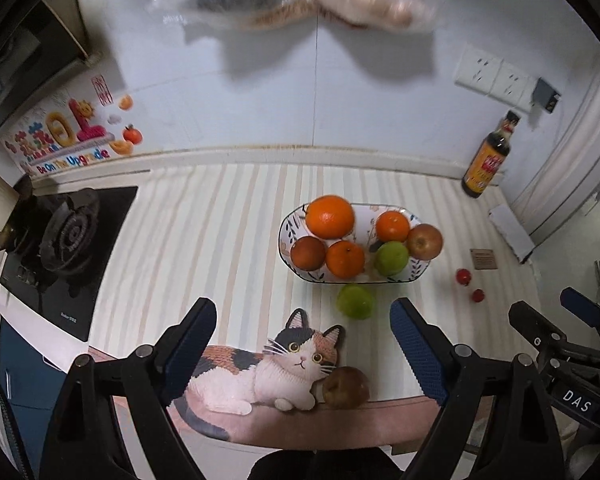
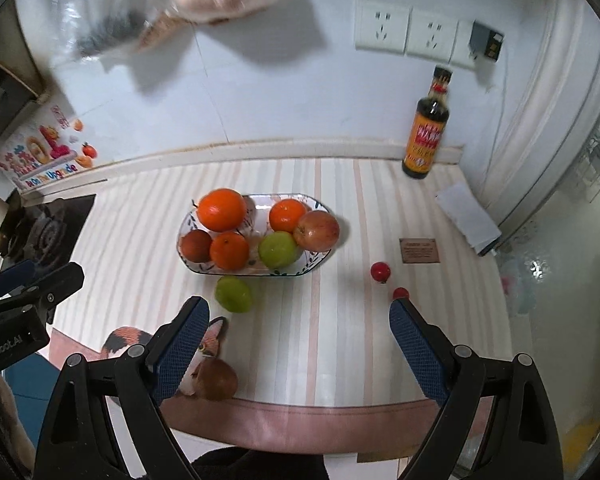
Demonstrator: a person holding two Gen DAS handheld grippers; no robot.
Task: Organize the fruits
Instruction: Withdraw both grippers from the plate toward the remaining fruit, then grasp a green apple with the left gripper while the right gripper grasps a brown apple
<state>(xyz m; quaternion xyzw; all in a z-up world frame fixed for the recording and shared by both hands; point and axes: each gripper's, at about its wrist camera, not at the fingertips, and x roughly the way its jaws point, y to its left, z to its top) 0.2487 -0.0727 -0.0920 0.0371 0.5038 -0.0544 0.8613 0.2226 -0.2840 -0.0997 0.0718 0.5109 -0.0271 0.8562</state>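
Hovering above the striped counter, the left gripper [image 1: 302, 344] gapes wide, holding nothing. Beyond it the patterned bowl [image 1: 290, 226] holds six fruits; a green apple [image 1: 355, 301] and brown fruit [image 1: 346, 387] lie loose. The right gripper [image 2: 300, 340] is equally spread and empty, near two small red fruits [image 2: 381, 271].

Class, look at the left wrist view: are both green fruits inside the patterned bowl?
No. One green fruit lies in the bowl, but the other green fruit sits on the striped cloth just in front of it.
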